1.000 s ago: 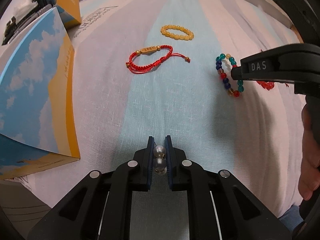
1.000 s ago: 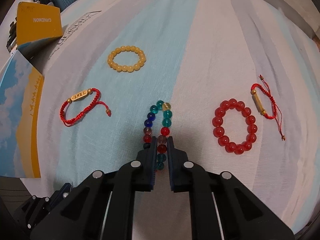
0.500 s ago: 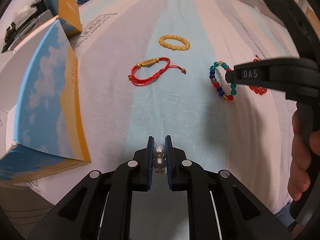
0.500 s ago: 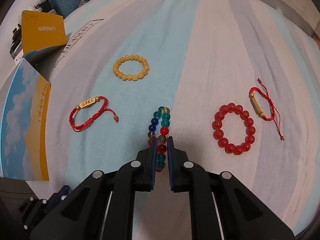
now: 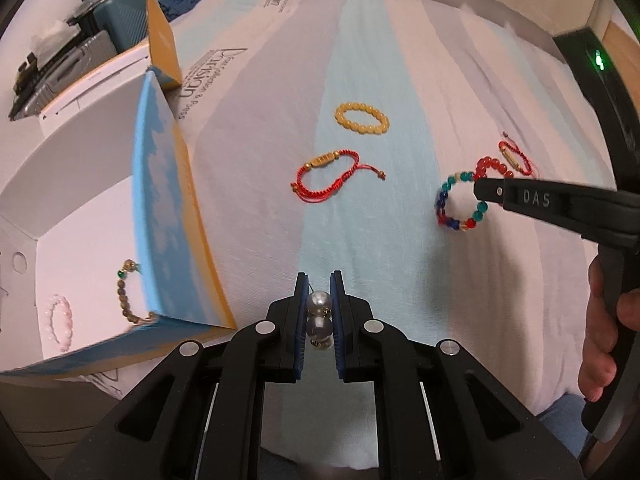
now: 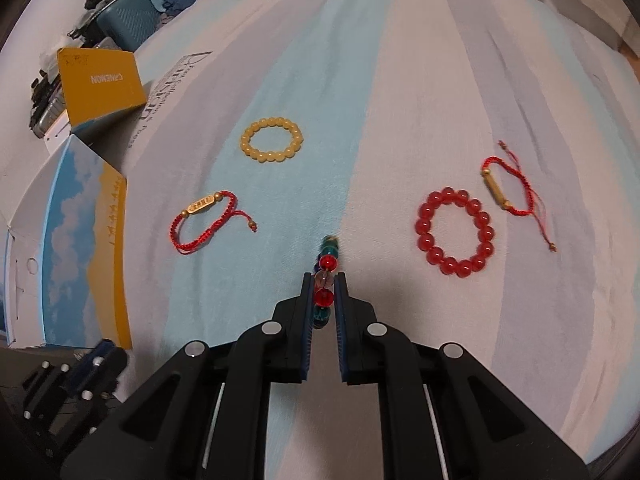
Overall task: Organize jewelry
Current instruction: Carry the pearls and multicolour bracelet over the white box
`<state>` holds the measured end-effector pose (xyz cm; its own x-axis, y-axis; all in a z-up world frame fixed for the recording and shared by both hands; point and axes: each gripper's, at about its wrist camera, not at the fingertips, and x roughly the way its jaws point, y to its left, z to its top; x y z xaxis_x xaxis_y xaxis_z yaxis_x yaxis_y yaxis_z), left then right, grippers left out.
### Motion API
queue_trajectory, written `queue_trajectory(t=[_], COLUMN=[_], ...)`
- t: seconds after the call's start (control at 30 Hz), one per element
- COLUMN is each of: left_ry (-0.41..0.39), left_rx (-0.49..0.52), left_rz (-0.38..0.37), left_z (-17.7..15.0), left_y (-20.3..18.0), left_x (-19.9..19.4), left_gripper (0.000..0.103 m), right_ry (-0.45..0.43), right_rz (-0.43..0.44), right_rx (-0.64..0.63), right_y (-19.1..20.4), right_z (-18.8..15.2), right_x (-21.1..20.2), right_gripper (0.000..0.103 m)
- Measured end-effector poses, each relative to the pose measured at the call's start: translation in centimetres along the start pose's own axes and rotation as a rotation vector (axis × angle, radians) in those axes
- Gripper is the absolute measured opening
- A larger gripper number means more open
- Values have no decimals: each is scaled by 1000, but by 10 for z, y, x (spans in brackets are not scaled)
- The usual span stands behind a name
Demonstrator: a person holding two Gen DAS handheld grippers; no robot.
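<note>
My left gripper [image 5: 319, 280] is shut on a pearl bead piece [image 5: 319, 302], lifted above the striped bedsheet beside the open box [image 5: 168, 216]. My right gripper [image 6: 323, 280] is shut on a multicoloured bead bracelet [image 6: 327, 262], which hangs edge-on from the pads; in the left wrist view the same bracelet [image 5: 456, 204] dangles as a ring from the right gripper [image 5: 486, 192]. On the sheet lie a yellow bead bracelet [image 6: 272, 139], a red cord bracelet with a gold tag [image 6: 206, 220], a red bead bracelet [image 6: 455, 232] and a second red cord bracelet [image 6: 508, 190].
The open box has blue-and-yellow flaps [image 6: 86, 248]; inside it lie a brown bead bracelet [image 5: 128, 292] and a pink bead bracelet [image 5: 60, 322]. Suitcases and clutter [image 6: 128, 20] stand at the far left. A person's hand [image 5: 608, 320] grips the right tool's handle.
Both grippers have risen from the sheet. The multicoloured bracelet has come up off the fabric in the right gripper. The box interior has come into the left wrist view.
</note>
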<state>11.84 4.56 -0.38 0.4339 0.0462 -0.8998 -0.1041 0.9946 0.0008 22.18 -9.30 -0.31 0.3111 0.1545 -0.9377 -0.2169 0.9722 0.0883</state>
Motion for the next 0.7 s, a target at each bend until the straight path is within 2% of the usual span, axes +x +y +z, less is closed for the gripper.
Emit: queue_trajectory(t=[0.7], left_ry=[-33], left_rx=[-10], left_rz=[-18], left_z=[20], left_y=[52], left_x=[-53], left_gripper=[10], right_ry=[-84], right_rz=[-50], right_rx=[-38], right_y=[57], right_z=[5], right_x=[-80], right_gripper=[9])
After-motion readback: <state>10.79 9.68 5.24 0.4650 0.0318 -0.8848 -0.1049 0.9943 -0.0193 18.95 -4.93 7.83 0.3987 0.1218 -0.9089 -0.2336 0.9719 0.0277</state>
